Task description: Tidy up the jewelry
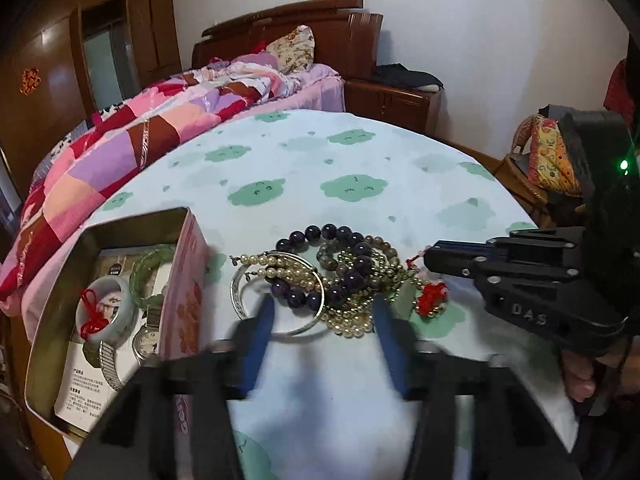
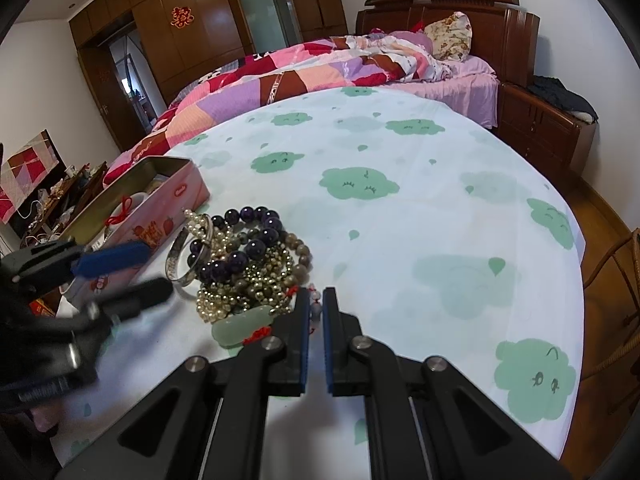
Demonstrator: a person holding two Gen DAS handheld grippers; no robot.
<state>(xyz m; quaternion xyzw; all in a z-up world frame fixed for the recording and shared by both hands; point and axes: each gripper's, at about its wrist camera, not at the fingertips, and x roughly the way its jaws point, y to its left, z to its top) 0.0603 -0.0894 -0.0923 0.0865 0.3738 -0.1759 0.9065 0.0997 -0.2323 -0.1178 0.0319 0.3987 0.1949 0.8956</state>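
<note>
A tangled heap of jewelry lies on the cloud-print cloth: purple bead bracelet (image 1: 352, 248) (image 2: 248, 240), pearl string (image 1: 280, 268), gold bead chain (image 1: 352, 316) (image 2: 240, 292), silver bangle (image 1: 237, 292) (image 2: 176, 268) and a jade pendant (image 2: 240, 330) on a red cord (image 1: 432, 300). My left gripper (image 1: 324, 314) (image 2: 150, 276) hovers over the heap's near side, open and blurred, with its left pad over the bangle and nothing gripped. My right gripper (image 2: 316, 304) (image 1: 430, 258) rests at the heap's right edge, shut on the pendant's thin beaded cord.
A pink tin box (image 1: 182, 280) (image 2: 176, 196) stands open left of the heap, holding a white bangle (image 1: 106, 308) with a red knot, a green bangle (image 1: 148, 264) and a wristwatch (image 1: 144, 340). A bed and wooden wardrobes lie beyond the table.
</note>
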